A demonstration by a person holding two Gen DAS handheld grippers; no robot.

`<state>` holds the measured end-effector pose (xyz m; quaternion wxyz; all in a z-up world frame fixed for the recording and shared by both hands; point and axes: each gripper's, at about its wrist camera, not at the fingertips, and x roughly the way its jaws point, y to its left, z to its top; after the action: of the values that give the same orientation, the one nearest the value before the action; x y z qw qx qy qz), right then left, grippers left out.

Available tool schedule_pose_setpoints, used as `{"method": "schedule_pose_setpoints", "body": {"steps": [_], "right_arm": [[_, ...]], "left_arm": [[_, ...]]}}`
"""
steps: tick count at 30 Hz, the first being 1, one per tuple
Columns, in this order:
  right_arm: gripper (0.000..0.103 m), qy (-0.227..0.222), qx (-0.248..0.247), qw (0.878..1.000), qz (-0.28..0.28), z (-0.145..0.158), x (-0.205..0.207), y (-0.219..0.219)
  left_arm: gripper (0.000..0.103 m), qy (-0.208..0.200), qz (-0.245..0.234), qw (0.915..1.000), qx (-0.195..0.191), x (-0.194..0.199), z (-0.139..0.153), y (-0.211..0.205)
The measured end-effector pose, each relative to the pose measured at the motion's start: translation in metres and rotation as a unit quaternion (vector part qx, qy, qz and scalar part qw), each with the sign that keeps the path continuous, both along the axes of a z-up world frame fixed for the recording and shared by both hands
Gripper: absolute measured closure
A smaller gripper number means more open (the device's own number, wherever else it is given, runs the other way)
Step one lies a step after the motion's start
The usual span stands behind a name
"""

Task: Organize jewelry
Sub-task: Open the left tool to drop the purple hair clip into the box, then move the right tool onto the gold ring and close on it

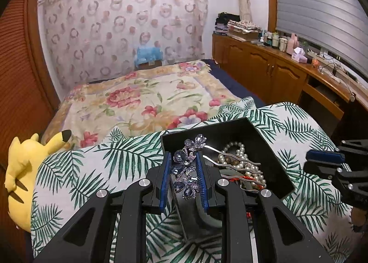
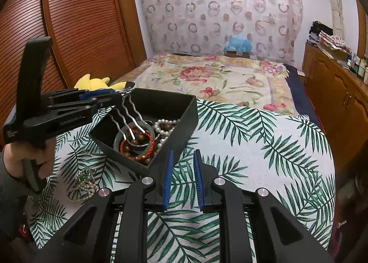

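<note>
My left gripper (image 1: 182,154) is shut on a silver hair comb with blue gems (image 1: 187,166), the gem head between the blue pads. Its wavy prongs (image 2: 128,111) hang over the black jewelry box (image 1: 230,125). The box (image 2: 184,113) holds a pearl necklace (image 2: 165,125), brown and red bead bracelets (image 2: 135,145) and a grey bangle. A pearl piece with green stones (image 2: 84,182) lies on the cloth left of the box. My right gripper (image 2: 182,154) stands open a little with nothing between its pads, just in front of the box's near corner.
The box sits on a palm-leaf cloth (image 2: 253,143) over a rounded surface. A yellow plush toy (image 1: 25,166) lies at the left. A floral bed (image 1: 149,97) is beyond, a wooden cabinet (image 1: 264,67) at the right, a slatted wardrobe (image 2: 80,21) at the left.
</note>
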<state>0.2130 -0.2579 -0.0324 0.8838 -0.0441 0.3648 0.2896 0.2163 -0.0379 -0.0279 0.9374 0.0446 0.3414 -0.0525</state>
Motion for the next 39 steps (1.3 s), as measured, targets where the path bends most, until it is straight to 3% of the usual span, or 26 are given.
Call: {"method": "schedule_pose_setpoints", "body": {"steps": [5,9,25,39], "right_arm": [[0.083,-0.002,0.001,1.000,0.002,-0.001,-0.004,-0.002],[0.083,-0.001,0.000,1.000,0.003,-0.005,-0.006,-0.003],[0.083,-0.021,-0.002,1.000,0.022,-0.009,-0.049,0.009],[0.083,-0.026,-0.028,0.998,0.041,-0.020,-0.076,0.021]], "left_arm": [[0.081,0.005,-0.001,1.0000,-0.004,0.003,-0.002,-0.004],[0.063,-0.001,-0.007,1.0000,-0.007,-0.005,0.000,-0.009],[0.059,-0.018,-0.022,0.9992,-0.029,-0.083,0.004,0.015],[0.046,0.011,-0.005,0.9990,-0.043,-0.135,-0.030,0.050]]}}
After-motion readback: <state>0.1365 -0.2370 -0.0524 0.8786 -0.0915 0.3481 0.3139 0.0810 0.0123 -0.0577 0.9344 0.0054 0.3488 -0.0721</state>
